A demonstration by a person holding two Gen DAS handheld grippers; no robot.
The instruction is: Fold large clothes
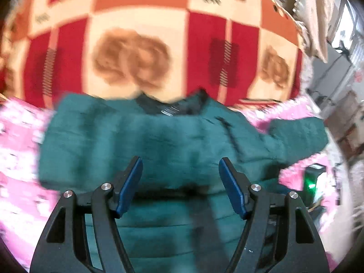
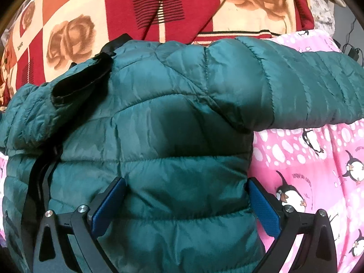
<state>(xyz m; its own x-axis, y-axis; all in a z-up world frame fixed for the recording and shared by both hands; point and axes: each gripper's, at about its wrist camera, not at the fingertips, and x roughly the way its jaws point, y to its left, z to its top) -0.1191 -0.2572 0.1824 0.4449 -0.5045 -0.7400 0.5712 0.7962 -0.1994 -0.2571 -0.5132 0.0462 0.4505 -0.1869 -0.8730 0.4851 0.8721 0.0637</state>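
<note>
The left hand-held gripper [image 1: 180,170] gapes wide above the green puffer jacket [image 1: 141,141], gripping nothing. The right hand-held gripper [image 2: 187,191] is spread wide too, its blue pads [image 2: 107,207] straddling the jacket's side. The jacket lies on a pink penguin blanket [image 2: 318,170], with a red rose-patterned blanket [image 2: 95,13] beyond.

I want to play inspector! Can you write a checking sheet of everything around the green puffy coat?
Surface: pink penguin bedsheet, with a red-and-cream rose blanket behind it.
Job's things: green puffy jacket lying flat, one sleeve stretched out sideways.
Clutter: nothing seen on the bed.
Grippers: left claw open, above the jacket; right claw open, fingers either side of the jacket's body.
Cables: dark cords at the far edge.
Surroundings: blurry room furniture, too unclear to name.
</note>
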